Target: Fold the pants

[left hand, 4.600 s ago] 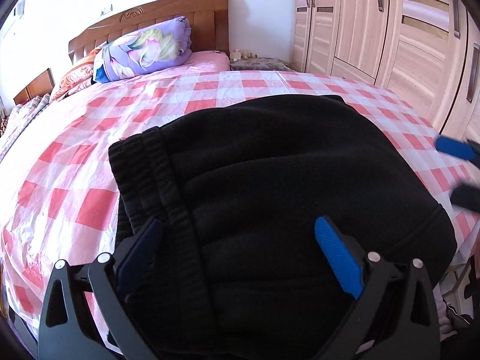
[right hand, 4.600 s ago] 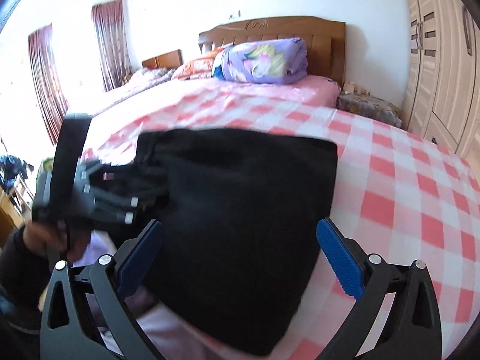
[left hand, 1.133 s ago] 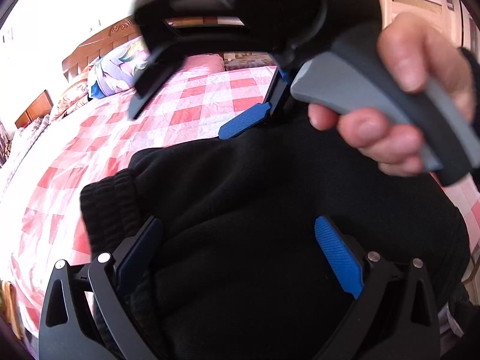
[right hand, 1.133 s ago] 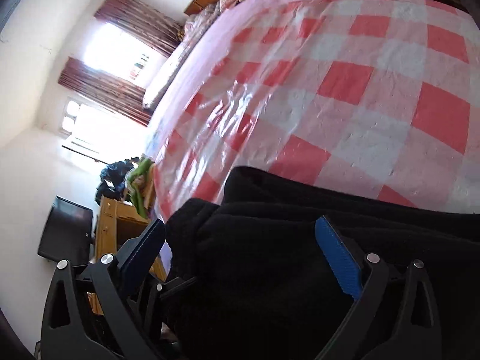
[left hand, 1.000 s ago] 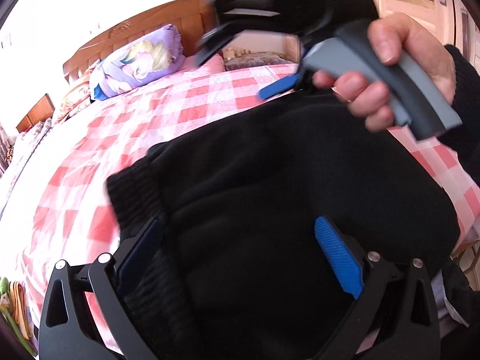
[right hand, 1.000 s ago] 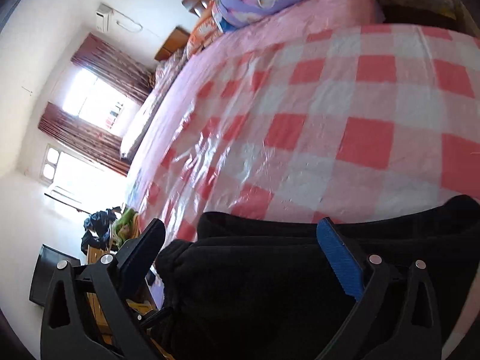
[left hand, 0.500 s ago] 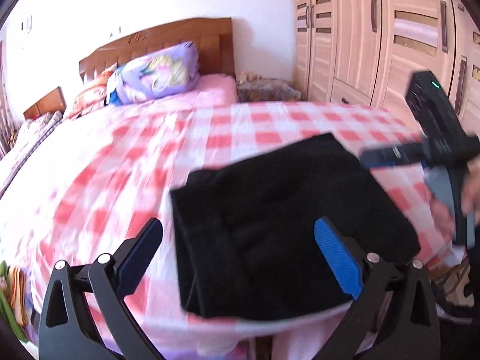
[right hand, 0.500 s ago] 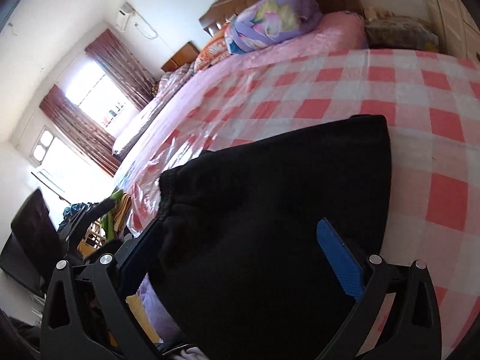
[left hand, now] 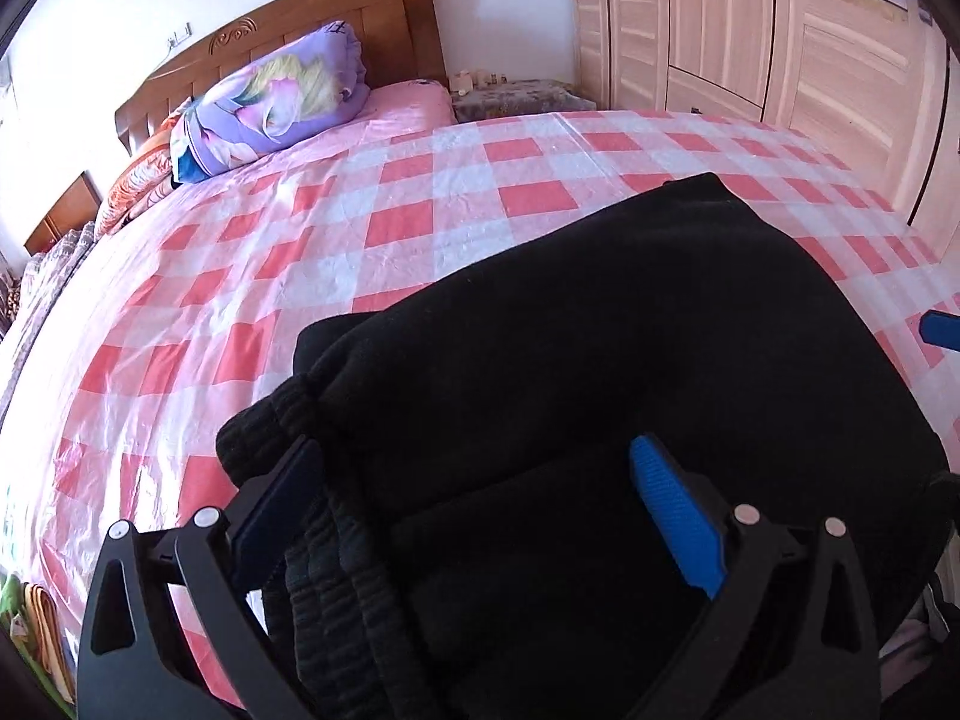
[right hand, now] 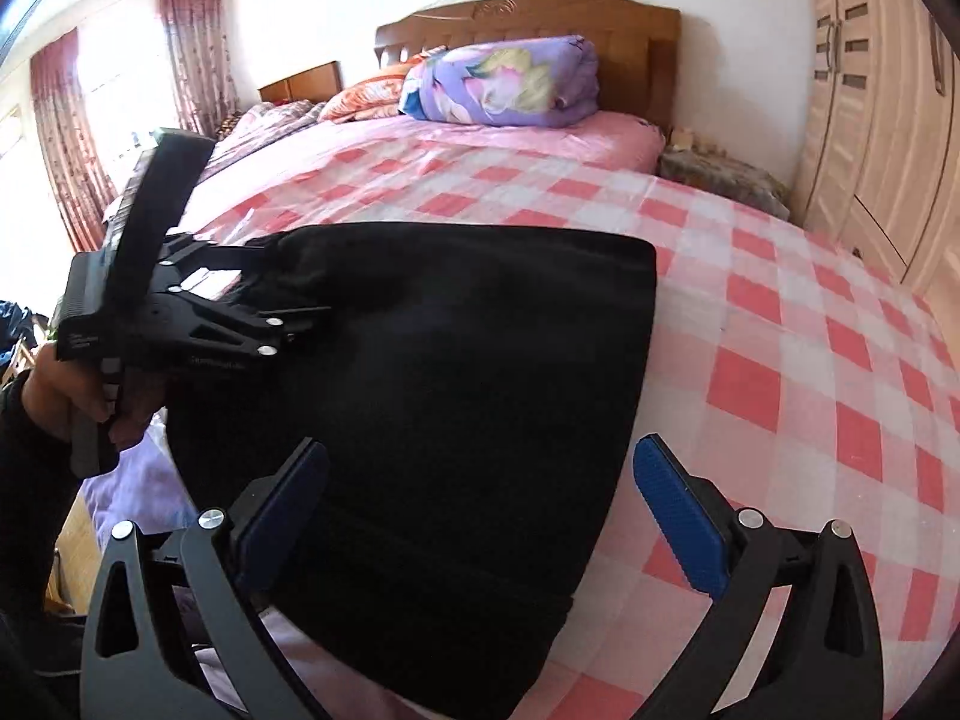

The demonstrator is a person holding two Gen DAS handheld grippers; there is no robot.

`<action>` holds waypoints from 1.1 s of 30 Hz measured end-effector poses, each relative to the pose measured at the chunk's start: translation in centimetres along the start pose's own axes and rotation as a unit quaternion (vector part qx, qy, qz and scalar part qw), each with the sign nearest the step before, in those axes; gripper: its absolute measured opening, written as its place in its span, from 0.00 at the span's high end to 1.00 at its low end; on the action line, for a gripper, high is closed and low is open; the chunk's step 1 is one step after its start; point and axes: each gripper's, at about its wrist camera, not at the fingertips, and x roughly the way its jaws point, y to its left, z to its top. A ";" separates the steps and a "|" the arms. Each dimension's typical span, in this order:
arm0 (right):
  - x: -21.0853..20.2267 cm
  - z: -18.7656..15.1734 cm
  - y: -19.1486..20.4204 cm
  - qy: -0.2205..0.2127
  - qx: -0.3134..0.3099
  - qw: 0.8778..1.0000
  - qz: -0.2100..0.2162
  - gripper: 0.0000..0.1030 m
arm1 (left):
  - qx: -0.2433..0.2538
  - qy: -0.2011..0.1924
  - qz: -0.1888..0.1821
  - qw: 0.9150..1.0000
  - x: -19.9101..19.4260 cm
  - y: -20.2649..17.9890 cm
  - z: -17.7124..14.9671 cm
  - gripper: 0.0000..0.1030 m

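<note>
The black pants (right hand: pixel 456 396) lie folded at the near edge of the pink checked bedsheet (right hand: pixel 798 360). The left gripper (left hand: pixel 474 504) spreads wide over their ribbed waistband (left hand: pixel 288 426); the right gripper (right hand: pixel 480 504) gapes above their near right edge.

Folded black pants (left hand: pixel 600 372) on checkered bed (left hand: pixel 360 228)

The left wrist view sits low and close over the black pants (left hand: pixel 600 390), facing the headboard (left hand: pixel 288 54). The right wrist view looks from farther back, same direction; both share the pants, checked bed (right hand: pixel 780 330) and wardrobe (right hand: pixel 870 90)
</note>
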 end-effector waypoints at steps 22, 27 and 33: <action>1.7 -1.3 -12.2 0.030 0.223 0.970 0.094 0.04 | -0.241 0.011 -0.128 0.962 -3.2 11.1 -6.1 0.02; 4.4 -0.6 -10.9 0.053 0.224 0.962 0.144 0.04 | -0.214 0.027 -0.180 0.960 -1.2 9.3 -5.8 0.02; 3.4 -1.6 -10.9 0.039 0.223 0.965 0.135 0.36 | -0.203 0.060 -0.230 0.950 1.9 8.6 -4.3 0.02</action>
